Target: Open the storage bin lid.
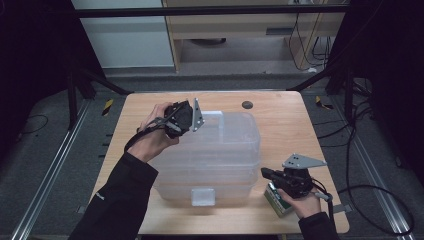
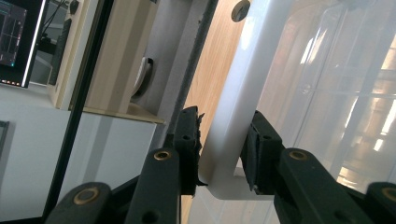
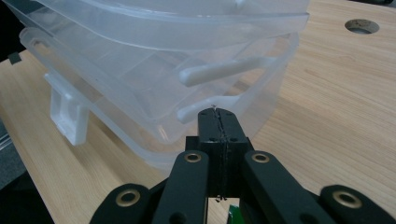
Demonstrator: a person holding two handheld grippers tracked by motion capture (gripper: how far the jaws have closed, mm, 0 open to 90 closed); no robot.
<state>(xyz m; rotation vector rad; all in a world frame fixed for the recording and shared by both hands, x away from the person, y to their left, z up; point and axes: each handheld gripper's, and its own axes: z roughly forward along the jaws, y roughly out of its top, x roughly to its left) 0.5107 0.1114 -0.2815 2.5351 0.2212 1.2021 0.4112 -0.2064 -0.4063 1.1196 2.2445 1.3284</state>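
A clear plastic storage bin with a clear lid stands in the middle of the wooden table. At its far end my left gripper is shut on the bin's white latch, which stands up between the two pads. In the left gripper view the left gripper lies rolled on its side. My right gripper rests at the bin's near right corner, shut with nothing in it. In the right gripper view the right gripper points at the bin's side handle.
A second white latch hangs on the bin's near end. A small green and white box lies under the right hand. A round hole marks the table's far side. Metal frame bars and cables surround the table.
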